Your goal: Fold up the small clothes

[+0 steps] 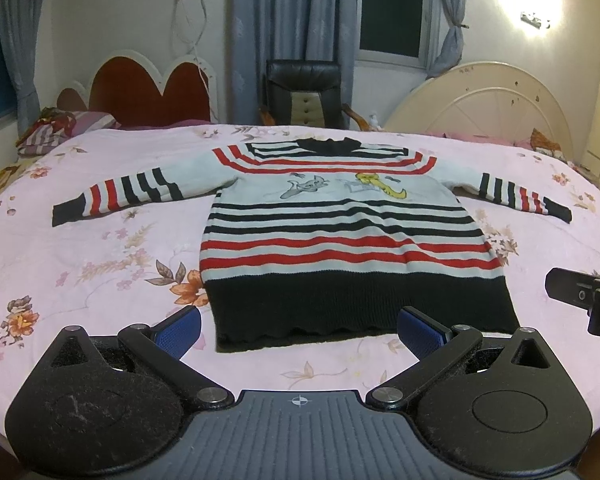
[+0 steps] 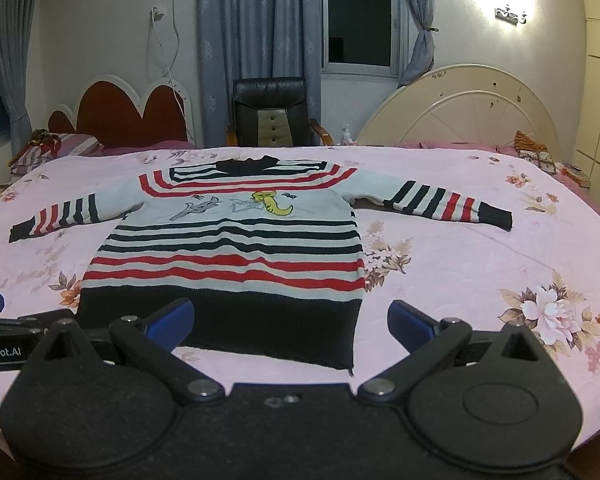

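Observation:
A small striped sweater [image 1: 340, 224], white with red and dark bands and cartoon figures on the chest, lies flat and face up on the pink floral bed sheet [image 1: 80, 248], sleeves spread to both sides. It also shows in the right wrist view [image 2: 228, 248]. My left gripper [image 1: 300, 330] is open and empty, hovering just before the dark hem. My right gripper [image 2: 290, 320] is open and empty over the hem's right part. The right gripper also shows at the edge of the left wrist view [image 1: 588, 300].
A black chair [image 1: 304, 92] stands behind the bed, between a red headboard [image 1: 140, 92] and a cream headboard [image 1: 480, 108]. A striped pillow [image 1: 60, 132] lies at the far left. Curtains and a window are beyond.

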`<control>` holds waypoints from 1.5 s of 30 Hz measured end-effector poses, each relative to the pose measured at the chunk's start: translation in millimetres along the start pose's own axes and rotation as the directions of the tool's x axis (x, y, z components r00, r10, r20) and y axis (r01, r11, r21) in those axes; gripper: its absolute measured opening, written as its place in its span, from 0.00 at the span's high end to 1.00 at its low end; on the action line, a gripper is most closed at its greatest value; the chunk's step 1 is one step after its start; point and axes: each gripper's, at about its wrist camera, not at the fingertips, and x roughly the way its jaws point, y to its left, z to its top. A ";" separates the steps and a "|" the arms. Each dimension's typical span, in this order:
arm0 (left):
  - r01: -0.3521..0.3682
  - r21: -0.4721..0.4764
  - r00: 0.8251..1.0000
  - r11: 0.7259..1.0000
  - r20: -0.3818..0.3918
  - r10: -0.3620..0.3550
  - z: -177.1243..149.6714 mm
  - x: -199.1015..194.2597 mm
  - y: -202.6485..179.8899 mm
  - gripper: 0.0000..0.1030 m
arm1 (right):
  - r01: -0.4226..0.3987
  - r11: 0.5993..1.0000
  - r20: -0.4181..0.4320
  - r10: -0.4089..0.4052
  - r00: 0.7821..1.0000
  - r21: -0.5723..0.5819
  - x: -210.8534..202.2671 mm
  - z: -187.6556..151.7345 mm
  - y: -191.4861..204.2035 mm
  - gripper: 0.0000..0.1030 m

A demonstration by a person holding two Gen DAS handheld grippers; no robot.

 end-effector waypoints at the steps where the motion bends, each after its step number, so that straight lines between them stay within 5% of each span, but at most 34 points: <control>1: 0.003 -0.001 1.000 1.000 -0.002 -0.003 2.1 0.3 1.0 0.00 | 0.002 1.000 -0.001 -0.002 1.000 0.000 -0.1 0.4 0.1 0.01; 45: -0.001 0.005 1.000 1.000 -0.023 0.001 -1.7 5.2 3.8 0.00 | -0.005 1.000 -0.010 0.005 1.000 -0.001 3.4 -0.7 1.6 0.01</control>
